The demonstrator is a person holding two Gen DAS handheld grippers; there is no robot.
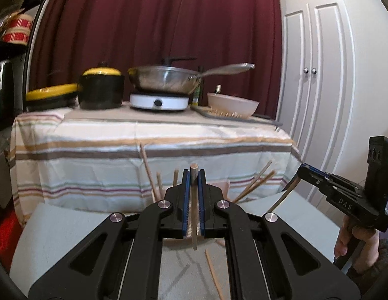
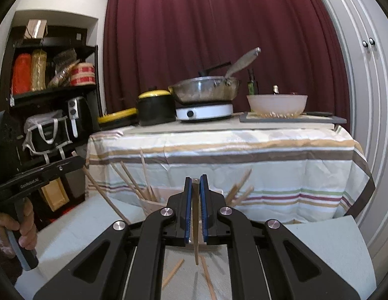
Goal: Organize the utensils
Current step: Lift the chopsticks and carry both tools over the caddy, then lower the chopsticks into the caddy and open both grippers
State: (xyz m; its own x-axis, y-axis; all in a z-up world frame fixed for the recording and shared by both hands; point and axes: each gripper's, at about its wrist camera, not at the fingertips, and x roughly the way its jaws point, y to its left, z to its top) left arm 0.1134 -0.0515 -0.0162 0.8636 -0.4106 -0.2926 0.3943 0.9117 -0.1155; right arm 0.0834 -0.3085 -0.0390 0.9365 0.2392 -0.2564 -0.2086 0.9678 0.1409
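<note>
Left gripper (image 1: pixel 193 175) near level, tipped slightly down, blue pads pinching one wooden chopstick (image 1: pixel 194 207) that hangs steeply between them. Right gripper (image 2: pixel 196 181) in like pose, fingers clamped on a second chopstick (image 2: pixel 196 235). At 3 o'clock in the left view, a hand (image 1: pixel 354 237) wraps the right unit's handle, body lettered "DAS". At 9 o'clock in the right view, the left unit reads "GenRobot.AI". Loose chopsticks (image 2: pixel 209 280) lie on the grey surface (image 2: pixel 331 245) at 6 o'clock; more stand in a holder (image 2: pixel 154 206).
</note>
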